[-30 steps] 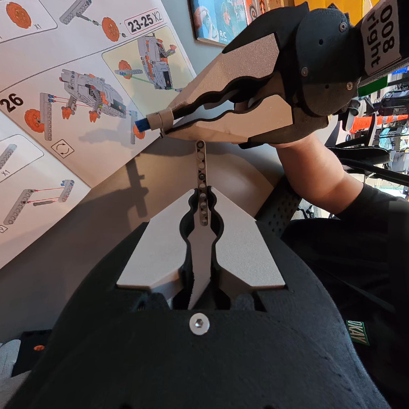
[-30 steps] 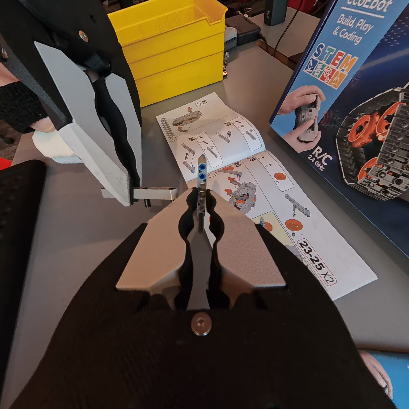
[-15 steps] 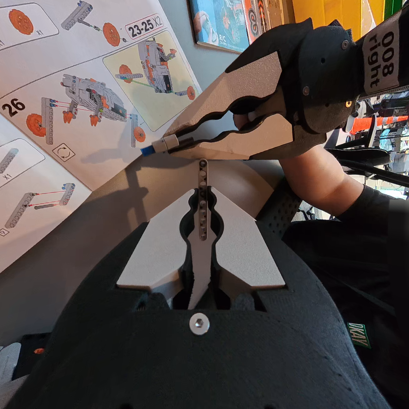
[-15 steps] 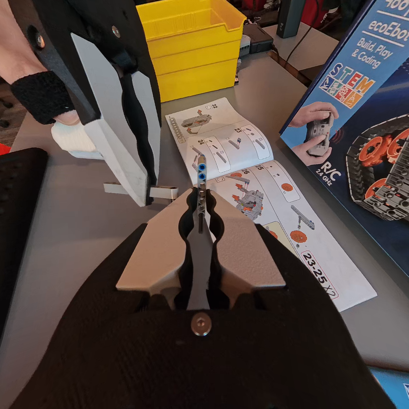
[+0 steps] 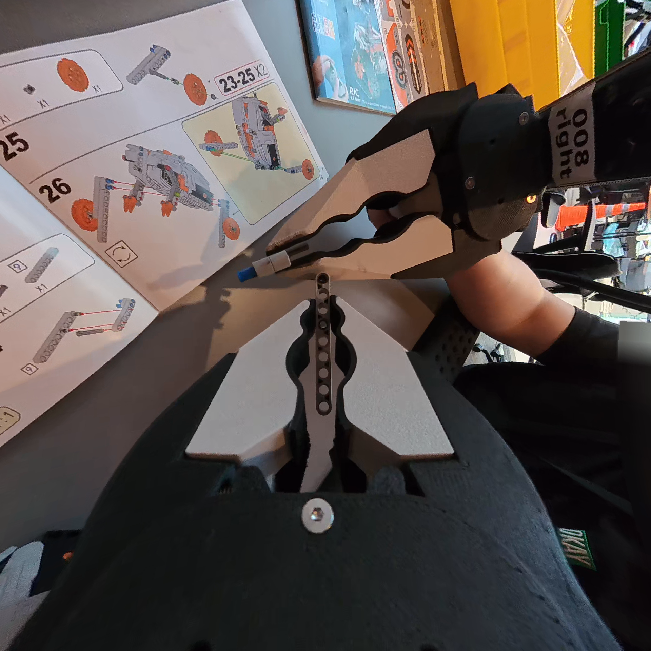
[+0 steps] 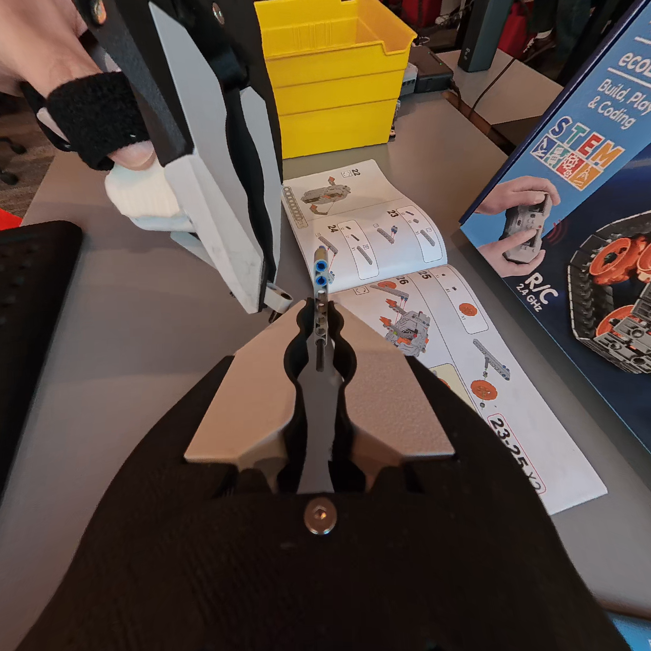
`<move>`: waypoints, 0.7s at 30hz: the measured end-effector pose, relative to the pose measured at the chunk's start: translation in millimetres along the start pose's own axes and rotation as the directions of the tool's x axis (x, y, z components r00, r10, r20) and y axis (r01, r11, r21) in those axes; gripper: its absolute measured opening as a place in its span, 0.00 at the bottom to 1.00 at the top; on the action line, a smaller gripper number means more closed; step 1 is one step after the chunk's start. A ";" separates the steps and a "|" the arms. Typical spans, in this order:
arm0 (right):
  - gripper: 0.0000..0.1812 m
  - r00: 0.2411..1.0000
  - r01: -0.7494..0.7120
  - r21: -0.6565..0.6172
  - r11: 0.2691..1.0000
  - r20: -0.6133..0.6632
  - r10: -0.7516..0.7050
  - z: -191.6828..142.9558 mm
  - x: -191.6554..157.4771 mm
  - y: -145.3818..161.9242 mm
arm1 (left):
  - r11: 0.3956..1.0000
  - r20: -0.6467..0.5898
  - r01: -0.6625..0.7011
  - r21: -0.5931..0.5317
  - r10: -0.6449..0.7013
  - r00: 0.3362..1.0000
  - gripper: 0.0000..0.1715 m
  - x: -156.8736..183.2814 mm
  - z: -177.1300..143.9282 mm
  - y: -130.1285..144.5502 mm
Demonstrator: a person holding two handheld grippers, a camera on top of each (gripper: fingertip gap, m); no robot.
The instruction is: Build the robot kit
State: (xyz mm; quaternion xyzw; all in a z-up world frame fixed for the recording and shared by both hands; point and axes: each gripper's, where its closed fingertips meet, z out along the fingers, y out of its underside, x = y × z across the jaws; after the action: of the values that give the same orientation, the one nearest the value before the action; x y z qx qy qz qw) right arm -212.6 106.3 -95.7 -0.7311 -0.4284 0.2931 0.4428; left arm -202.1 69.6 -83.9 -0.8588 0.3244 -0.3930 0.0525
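Left wrist view: the left gripper [image 5: 323,299] is clenched on one long grey beam with holes [image 5: 322,347], which runs lengthwise between the jaws, its far end poking past the tips. Just beyond that end, the right gripper [image 5: 278,252] comes in from the right, clamped on a short grey beam with blue pins [image 5: 269,263]; one blue pin end shows at its tip. The two beams look almost touching, though I cannot tell whether they meet. Below lies one open instruction booklet [image 5: 105,183] on the grey table [image 5: 70,405], with one blue toy box [image 5: 355,60] farther off.

Right wrist view: the right gripper [image 6: 320,305] grips the short beam [image 6: 321,310] upright on its narrow edge, two blue pins [image 6: 320,273] showing near its top and a dark axle hanging from its lower end. The left gripper [image 6: 269,297] reaches down from the upper left, the long beam's end [image 6: 280,293] jutting out just beside the short beam. One yellow bin [image 6: 334,88] stands behind, and the box [image 6: 581,229] stands at the right.

Likely trouble — both beams are pinched only along thin edges, so pressing them together off-axis could twist one within its jaws or pop it loose. The pins could miss the holes too, since each view shows the joint mostly edge-on.
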 end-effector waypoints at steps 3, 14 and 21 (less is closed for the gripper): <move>0.03 1.000 -0.011 0.022 1.000 -0.009 0.011 -2.3 2.9 -3.0 | 1.000 0.016 -0.009 -0.001 0.009 1.000 0.03 -2.2 -0.3 2.0; 0.03 0.908 -0.399 0.112 0.910 0.186 0.376 -3.6 -3.4 -19.4 | 0.961 0.062 -0.072 0.268 0.058 0.996 0.03 2.7 -36.7 -24.4; 0.02 0.466 -0.865 0.102 0.492 0.530 0.709 -7.0 -15.8 -48.8 | 0.948 0.248 -0.197 0.250 0.134 0.959 0.03 10.5 -52.0 -42.2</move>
State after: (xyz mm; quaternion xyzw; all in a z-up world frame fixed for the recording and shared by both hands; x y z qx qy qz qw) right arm -232.1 101.3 -48.1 -0.6698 -0.0563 0.6880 0.2736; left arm -212.3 105.0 -26.9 -0.8524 0.3304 -0.3268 0.2398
